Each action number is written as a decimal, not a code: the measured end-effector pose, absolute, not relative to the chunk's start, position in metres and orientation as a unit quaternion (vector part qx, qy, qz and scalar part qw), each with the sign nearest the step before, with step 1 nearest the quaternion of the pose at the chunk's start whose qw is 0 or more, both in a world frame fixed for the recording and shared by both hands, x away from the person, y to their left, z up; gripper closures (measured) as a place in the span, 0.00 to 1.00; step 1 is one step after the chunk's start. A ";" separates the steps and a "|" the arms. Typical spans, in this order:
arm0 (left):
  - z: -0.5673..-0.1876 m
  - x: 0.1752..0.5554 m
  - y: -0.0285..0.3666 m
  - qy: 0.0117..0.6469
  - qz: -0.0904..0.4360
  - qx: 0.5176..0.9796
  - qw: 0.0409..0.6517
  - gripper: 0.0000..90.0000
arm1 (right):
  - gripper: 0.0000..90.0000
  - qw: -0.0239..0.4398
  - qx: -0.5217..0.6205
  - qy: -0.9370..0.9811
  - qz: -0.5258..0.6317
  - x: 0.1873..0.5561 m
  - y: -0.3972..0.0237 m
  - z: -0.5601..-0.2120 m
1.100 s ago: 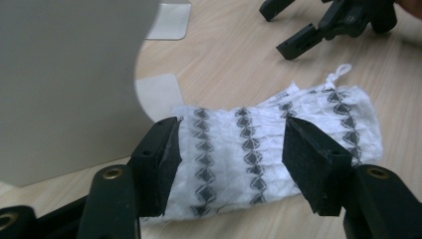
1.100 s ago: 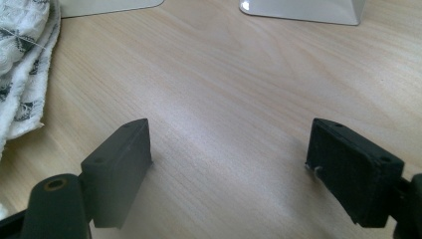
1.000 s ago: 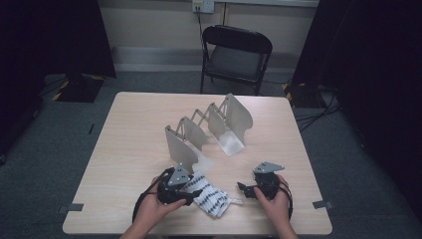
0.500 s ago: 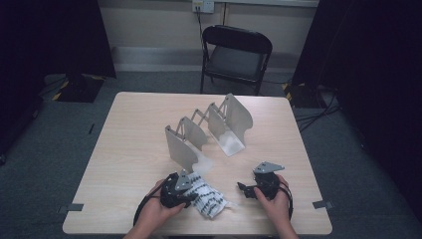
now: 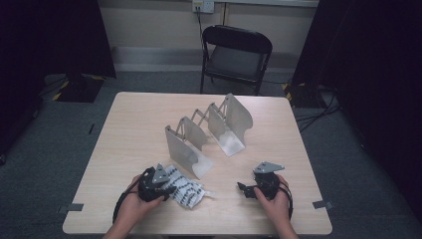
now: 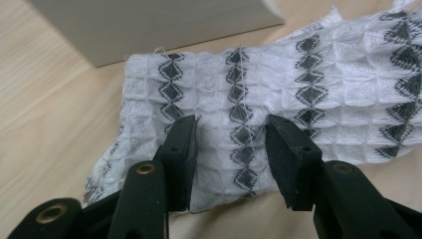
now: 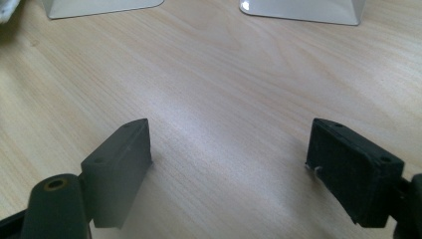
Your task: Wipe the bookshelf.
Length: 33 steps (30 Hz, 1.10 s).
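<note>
Gripping folded patterned cloth (image 6: pixel 278 99) at table's (image 5: pixel 124 129) near edge, left gripper (image 6: pixel 231 149) jaws just narrowed onto it; metal rack (image 5: pixel 206 132) close behind; right gripper (image 7: pixel 229 169) jaws wide apart over bare wood; chair (image 5: pixel 236 55) beyond

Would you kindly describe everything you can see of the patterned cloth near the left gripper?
The cloth is white with a puckered, waffle-like weave, crossed by rows of dark grey diamonds; loose threads fray at its edge. It lies crumpled on the wooden table, near the front edge, its far side beside the nearest metal divider. The left gripper straddles a raised fold; its jaws have just been closing, and whether the pads press it yet is unclear.
</note>
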<state>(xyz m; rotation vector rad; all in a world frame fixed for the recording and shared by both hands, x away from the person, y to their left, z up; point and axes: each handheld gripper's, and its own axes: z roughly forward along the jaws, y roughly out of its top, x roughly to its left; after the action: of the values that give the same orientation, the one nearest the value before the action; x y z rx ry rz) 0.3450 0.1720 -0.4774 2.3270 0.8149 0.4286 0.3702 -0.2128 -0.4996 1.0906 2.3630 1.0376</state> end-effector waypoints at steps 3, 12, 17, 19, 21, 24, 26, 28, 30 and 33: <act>-0.478 0.353 0.180 0.321 0.167 0.876 0.318 0.62 | 0.19 0.169 0.384 0.831 0.365 0.370 -0.213 -0.500; -0.481 0.378 0.185 0.355 0.176 0.857 0.331 0.58 | 0.19 0.169 0.384 0.831 0.364 0.370 -0.213 -0.499; -0.482 0.383 0.183 0.359 0.175 0.852 0.337 0.56 | 0.19 0.169 0.384 0.831 0.365 0.370 -0.213 -0.500; -0.481 0.386 0.184 0.353 0.178 0.857 0.330 0.54 | 0.19 0.169 0.384 0.831 0.365 0.370 -0.213 -0.500; -0.482 0.387 0.183 0.358 0.174 0.855 0.334 0.53 | 0.19 0.169 0.383 0.831 0.365 0.370 -0.213 -0.500; -0.480 0.386 0.184 0.360 0.175 0.852 0.337 0.52 | 0.19 0.169 0.383 0.832 0.365 0.370 -0.213 -0.500; -0.478 0.383 0.185 0.366 0.176 0.847 0.344 0.48 | 0.19 0.169 0.383 0.831 0.365 0.370 -0.213 -0.500; -0.474 0.380 0.187 0.373 0.168 0.840 0.356 0.43 | 0.19 0.169 0.383 0.831 0.365 0.370 -0.213 -0.500; -0.469 0.375 0.186 0.375 0.163 0.838 0.363 0.42 | 0.19 0.169 0.383 0.832 0.364 0.370 -0.213 -0.499; -0.461 0.366 0.183 0.372 0.159 0.836 0.370 0.39 | 0.19 0.168 0.382 0.832 0.365 0.371 -0.213 -0.500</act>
<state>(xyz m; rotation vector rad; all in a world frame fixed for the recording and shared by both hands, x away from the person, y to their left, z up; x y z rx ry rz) 0.3664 0.1835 -0.4614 2.1448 0.9545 0.4067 0.3706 -0.2130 -0.4995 1.0874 2.3657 1.0387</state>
